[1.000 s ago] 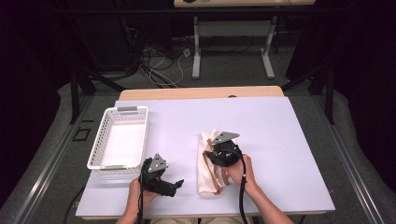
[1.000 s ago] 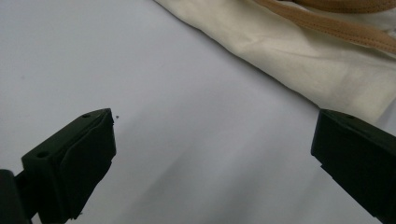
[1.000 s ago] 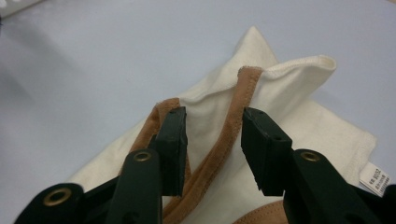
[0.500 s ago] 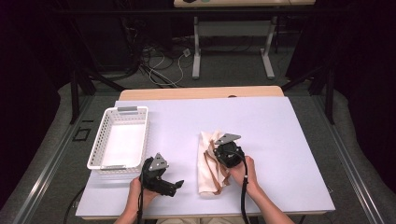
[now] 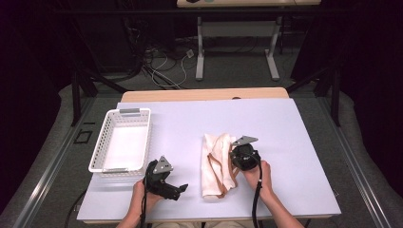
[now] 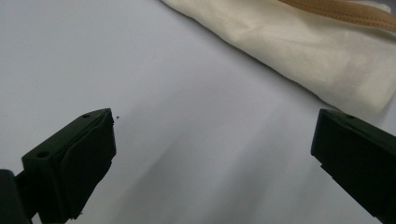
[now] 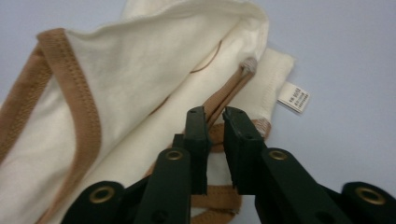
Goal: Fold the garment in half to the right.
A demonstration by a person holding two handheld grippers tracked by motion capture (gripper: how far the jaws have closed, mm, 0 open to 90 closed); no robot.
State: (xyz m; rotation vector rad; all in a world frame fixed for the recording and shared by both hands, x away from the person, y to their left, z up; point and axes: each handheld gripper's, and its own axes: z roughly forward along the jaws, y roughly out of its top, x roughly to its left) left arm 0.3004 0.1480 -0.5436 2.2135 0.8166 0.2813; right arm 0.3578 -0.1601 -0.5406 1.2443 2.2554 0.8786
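A cream cloth (image 5: 215,164) with tan trim lies crumpled on the table in front of the person. My right gripper (image 5: 235,162) hovers at the cloth's right edge. In the right gripper view its jaws (image 7: 215,119) stand a narrow gap apart, having just been opening, and a tan trim strip (image 7: 231,91) of the cloth (image 7: 140,93) runs between them without being pinched. My left gripper (image 5: 180,189) rests low on the table left of the cloth. Its jaws (image 6: 215,140) are spread wide with bare table between them, and the cloth (image 6: 289,42) lies beyond.
A white slatted basket (image 5: 142,137) stands at the table's left side, close to my left hand. The pale table top (image 5: 285,128) stretches out to the right and back. A small white label (image 7: 294,97) sticks out of the cloth's seam.
My right gripper has slid a little to the right across the cloth toward its right edge. The left gripper has stayed put.
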